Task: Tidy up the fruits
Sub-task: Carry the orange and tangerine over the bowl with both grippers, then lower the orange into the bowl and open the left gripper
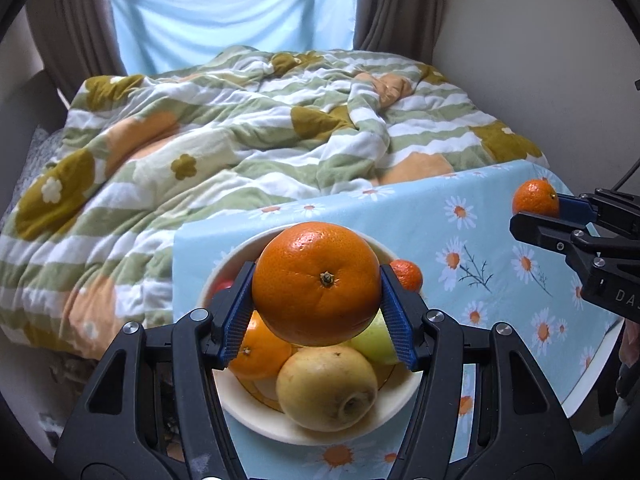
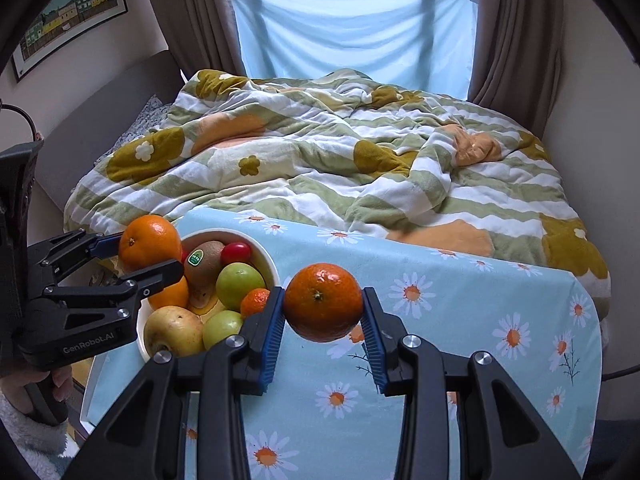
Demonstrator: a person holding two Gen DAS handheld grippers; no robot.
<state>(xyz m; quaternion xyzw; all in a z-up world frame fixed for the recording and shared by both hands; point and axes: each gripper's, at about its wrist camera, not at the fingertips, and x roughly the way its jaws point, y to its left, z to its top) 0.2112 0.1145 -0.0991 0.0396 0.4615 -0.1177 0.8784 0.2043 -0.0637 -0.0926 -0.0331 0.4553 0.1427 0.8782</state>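
My left gripper (image 1: pixel 316 284) is shut on a large orange (image 1: pixel 316 284) and holds it above a white bowl (image 1: pixel 256 412). The bowl holds a yellow pear (image 1: pixel 326 386), another orange (image 1: pixel 260 356), green apples (image 2: pixel 240 284), a kiwi (image 2: pixel 204 266), a small tangerine (image 2: pixel 255 301) and a red fruit (image 2: pixel 236 253). My right gripper (image 2: pixel 323 307) is shut on a tangerine (image 2: pixel 323 307) and holds it above the daisy tablecloth (image 2: pixel 460 320), right of the bowl. In the right wrist view the left gripper (image 2: pixel 150 258) shows with its orange (image 2: pixel 150 242).
The table with the blue daisy cloth stands against a bed with a rumpled green striped duvet (image 2: pixel 320 152). Curtains and a blue sheet (image 2: pixel 352 28) hang behind. The right gripper shows in the left wrist view (image 1: pixel 536 208) at the table's right side.
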